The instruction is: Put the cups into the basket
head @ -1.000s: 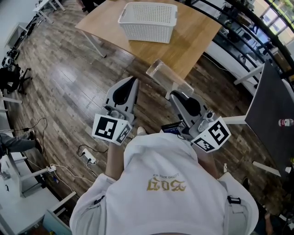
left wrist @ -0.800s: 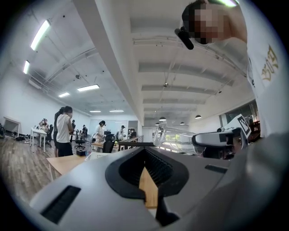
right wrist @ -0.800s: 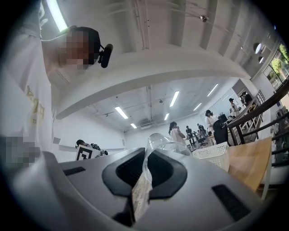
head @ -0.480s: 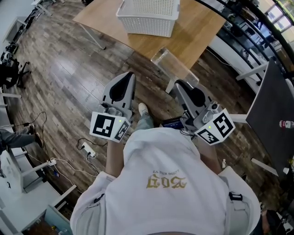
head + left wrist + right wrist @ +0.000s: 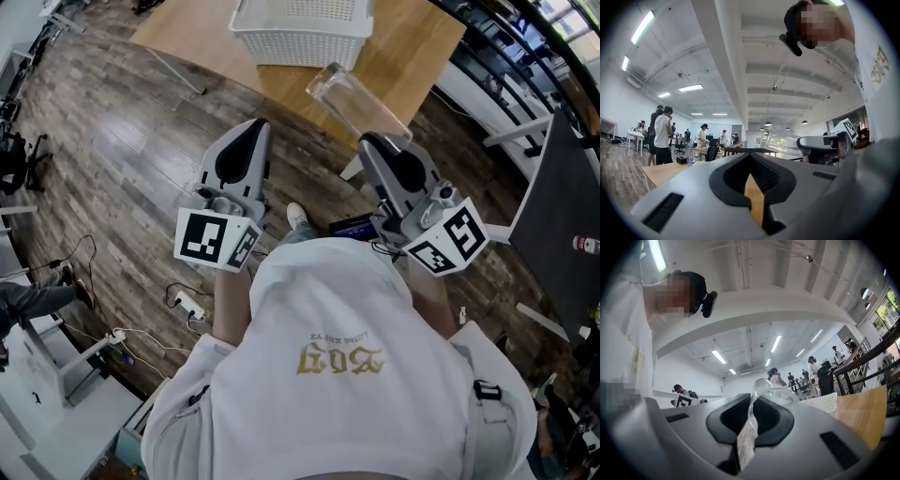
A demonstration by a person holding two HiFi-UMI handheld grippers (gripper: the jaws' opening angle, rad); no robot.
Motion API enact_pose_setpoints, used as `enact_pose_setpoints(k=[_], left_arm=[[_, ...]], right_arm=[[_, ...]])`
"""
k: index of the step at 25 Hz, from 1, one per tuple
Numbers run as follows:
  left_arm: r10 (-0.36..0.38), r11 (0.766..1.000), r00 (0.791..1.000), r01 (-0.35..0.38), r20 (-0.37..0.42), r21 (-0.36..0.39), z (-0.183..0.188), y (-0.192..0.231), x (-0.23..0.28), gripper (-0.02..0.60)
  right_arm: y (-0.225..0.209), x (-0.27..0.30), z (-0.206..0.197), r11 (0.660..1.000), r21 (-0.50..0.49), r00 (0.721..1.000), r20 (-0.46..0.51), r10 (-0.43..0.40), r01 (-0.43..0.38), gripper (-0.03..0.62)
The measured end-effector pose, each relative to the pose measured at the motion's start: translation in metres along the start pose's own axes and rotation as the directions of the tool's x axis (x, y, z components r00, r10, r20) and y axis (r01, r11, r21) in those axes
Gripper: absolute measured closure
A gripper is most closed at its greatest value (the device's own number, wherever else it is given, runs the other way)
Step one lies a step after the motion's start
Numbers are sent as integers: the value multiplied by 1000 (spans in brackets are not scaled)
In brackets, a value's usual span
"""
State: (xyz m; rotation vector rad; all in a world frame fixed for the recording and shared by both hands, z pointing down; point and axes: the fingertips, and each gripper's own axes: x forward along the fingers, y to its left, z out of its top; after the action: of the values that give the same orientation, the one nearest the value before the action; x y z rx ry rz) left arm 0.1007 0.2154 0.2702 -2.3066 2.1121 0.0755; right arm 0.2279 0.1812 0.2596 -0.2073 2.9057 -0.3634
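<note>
The right gripper has its jaws closed on the thin wall of a clear, soft plastic cup. The right gripper view shows the wall pinched flat between the pads and the round rim standing free beyond the jaw tips. In the head view the cup lies tilted on its side in the air, over the near edge of the light wooden worktop and short of the white perforated plastic basket, which sits further in on that worktop. The left gripper is held alongside over the dark wood-plank floor. Its jaws are drawn together with nothing between them; only a sliver of the worktop's wood colour shows through the slit. The step in hand looks like the carry: one cup is taken up and is on its way to the basket, not yet over its rim. The next move probably calls for reaching the right gripper forward until the cup is above the open basket, lowering it past the rim and only then parting the jaws, since so light a cup could tip or bounce off the edge if dropped early. The head view cuts off most of the basket's inside, so I cannot tell whether it holds anything yet, and no other cup is in view.
</note>
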Motion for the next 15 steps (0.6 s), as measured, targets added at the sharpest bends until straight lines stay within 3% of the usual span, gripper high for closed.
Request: enact_pose_setpoints(k=[15], left_arm=[[-78, 997, 997, 78, -23, -24, -8, 88, 40, 575]], right_arm=[[-32, 80, -12, 996, 3, 996, -1, -94, 94, 569]])
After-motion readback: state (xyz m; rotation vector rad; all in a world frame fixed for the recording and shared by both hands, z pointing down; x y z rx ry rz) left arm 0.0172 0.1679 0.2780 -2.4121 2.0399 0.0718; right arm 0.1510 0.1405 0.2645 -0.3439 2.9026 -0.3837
